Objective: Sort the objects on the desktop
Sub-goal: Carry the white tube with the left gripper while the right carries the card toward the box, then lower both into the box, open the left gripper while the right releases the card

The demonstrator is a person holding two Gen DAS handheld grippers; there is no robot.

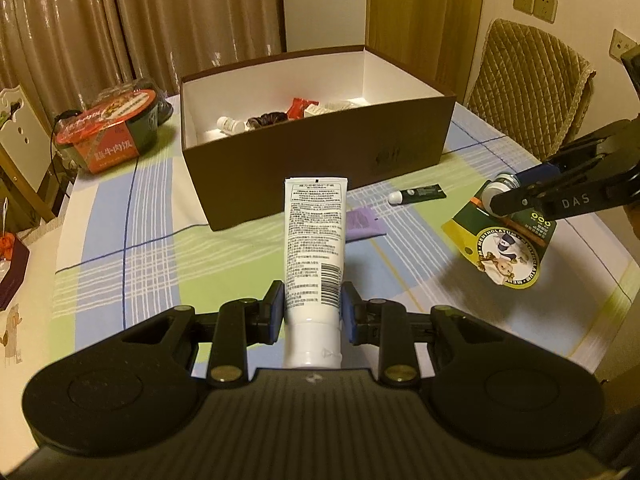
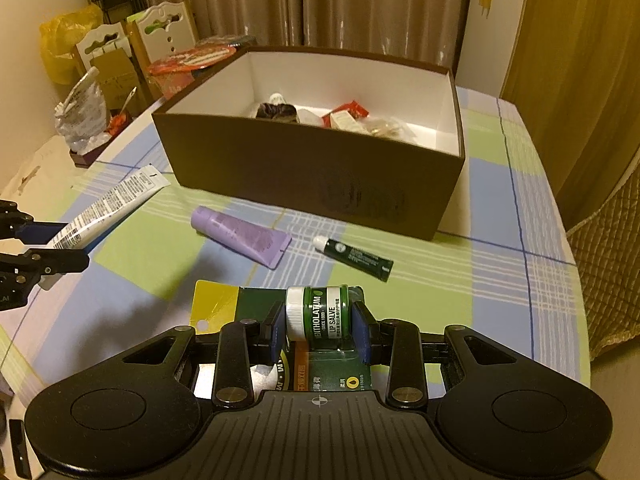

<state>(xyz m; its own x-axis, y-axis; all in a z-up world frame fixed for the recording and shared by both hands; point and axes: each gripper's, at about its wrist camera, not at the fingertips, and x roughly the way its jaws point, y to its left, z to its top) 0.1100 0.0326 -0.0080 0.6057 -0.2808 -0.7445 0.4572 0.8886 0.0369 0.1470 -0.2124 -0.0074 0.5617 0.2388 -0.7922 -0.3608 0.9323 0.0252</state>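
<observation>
Left gripper [image 1: 313, 312]: clamped on white tube [image 1: 314, 248], held above tablecloth [image 1: 120, 216]. Right gripper [image 2: 320, 330]: clamped on carded lip-salve jar [image 2: 318, 316]. Purple tube [image 2: 244, 236], green tube [image 2: 356, 257]: flat before brown box [image 2: 312, 180].

checked tablecloth [image 2: 500, 280] bears box [image 2: 304, 184], two tubes.

open box [image 2: 312, 184] at the far middle of the worktop [image 2: 500, 280] with small items inside, flattened tube [image 2: 244, 236] and slim tube [image 2: 354, 256] lying side by side before it, food bowl [image 1: 108, 128] left of the box, padded chair [image 1: 528, 84] behind right
</observation>
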